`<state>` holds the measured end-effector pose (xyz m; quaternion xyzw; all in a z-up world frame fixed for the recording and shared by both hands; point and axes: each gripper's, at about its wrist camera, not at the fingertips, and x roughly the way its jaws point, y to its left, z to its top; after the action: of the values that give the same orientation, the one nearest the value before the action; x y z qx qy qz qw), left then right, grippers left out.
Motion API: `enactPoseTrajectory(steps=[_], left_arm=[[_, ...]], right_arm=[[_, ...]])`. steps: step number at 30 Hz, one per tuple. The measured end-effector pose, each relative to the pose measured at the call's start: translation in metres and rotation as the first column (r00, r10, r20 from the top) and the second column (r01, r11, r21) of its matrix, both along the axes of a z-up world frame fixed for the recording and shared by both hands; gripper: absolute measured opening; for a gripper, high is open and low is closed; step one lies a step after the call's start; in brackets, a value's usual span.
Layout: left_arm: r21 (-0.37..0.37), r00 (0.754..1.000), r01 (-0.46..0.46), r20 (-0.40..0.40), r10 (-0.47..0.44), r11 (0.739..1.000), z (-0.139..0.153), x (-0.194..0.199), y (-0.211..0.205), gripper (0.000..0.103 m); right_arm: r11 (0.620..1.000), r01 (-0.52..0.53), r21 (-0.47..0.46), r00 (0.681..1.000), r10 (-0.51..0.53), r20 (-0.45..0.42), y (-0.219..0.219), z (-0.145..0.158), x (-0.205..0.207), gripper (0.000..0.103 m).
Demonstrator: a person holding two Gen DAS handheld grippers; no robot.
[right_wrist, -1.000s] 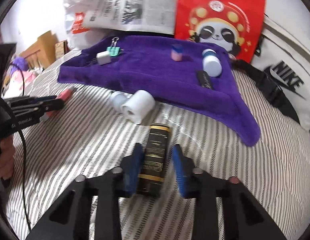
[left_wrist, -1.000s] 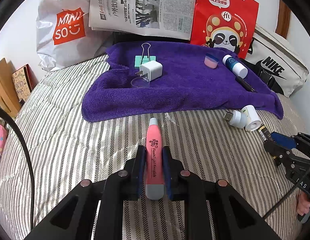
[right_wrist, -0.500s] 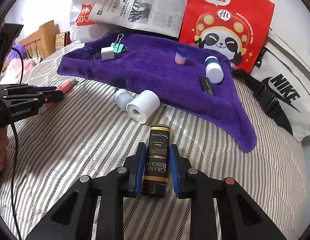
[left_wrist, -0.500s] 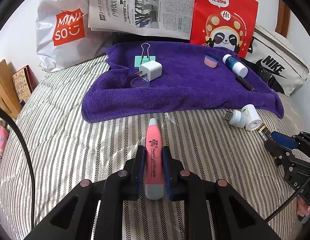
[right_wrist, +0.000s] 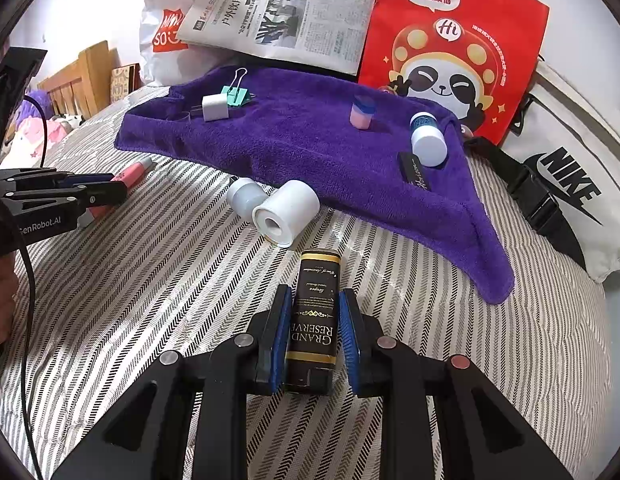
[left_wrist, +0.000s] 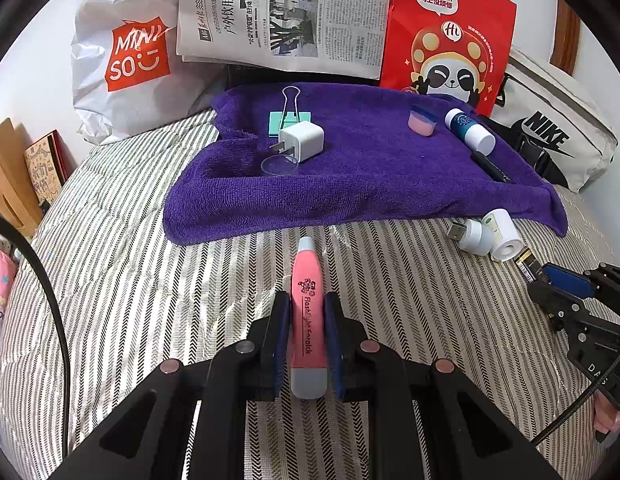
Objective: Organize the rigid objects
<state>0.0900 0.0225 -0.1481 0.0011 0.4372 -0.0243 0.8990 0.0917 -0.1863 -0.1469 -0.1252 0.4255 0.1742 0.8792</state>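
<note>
My left gripper (left_wrist: 307,300) is shut on a pink flashlight pen (left_wrist: 307,312) that lies on the striped bedspread, tip toward the purple towel (left_wrist: 370,172). My right gripper (right_wrist: 315,296) is shut on a black box with gold print (right_wrist: 316,312), also low over the bedspread. On the towel sit a white charger plug (left_wrist: 302,142), a teal binder clip (left_wrist: 288,120), a clear lid (left_wrist: 279,166), a pink and blue eraser (left_wrist: 422,120), a blue and white tube (left_wrist: 470,130) and a black pen (left_wrist: 490,168). A white roll (right_wrist: 286,212) and a white USB plug (right_wrist: 244,196) lie before the towel's edge.
A Miniso bag (left_wrist: 126,56), a newspaper (left_wrist: 286,12), a red panda bag (left_wrist: 450,32) and a white Nike bag (left_wrist: 550,136) stand behind the towel. Wooden furniture (left_wrist: 6,168) is at the left edge. The striped bedspread (left_wrist: 130,260) lies between the grippers.
The right gripper's jaws have closed in on the black box. Its view has risen and tilted a little. The left gripper and its pen have not moved.
</note>
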Motion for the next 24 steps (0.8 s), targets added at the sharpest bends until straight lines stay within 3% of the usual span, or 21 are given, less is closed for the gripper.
enactPoseTrajectory(steps=[9, 18, 24], left_arm=[[0.000, 1.000, -0.001, 0.000, 0.001, 1.000, -0.0002, 0.0000, -0.0003, 0.017], [0.001, 1.000, -0.002, 0.001, 0.002, 1.000, -0.0004, 0.0001, -0.0004, 0.017], [0.006, 1.000, -0.001, 0.002, 0.001, 1.000, -0.0006, -0.0001, -0.0012, 0.017]], right_arm=[[0.999, 0.001, 0.035, 1.000, 0.000, -0.020, -0.0045, -0.0005, 0.0031, 0.024], [1.000, -0.005, -0.020, 1.000, 0.005, 0.012, 0.0017, -0.0001, -0.0006, 0.024], [1.000, -0.005, 0.002, 1.000, 0.005, 0.001, -0.0010, -0.0003, 0.0010, 0.024]])
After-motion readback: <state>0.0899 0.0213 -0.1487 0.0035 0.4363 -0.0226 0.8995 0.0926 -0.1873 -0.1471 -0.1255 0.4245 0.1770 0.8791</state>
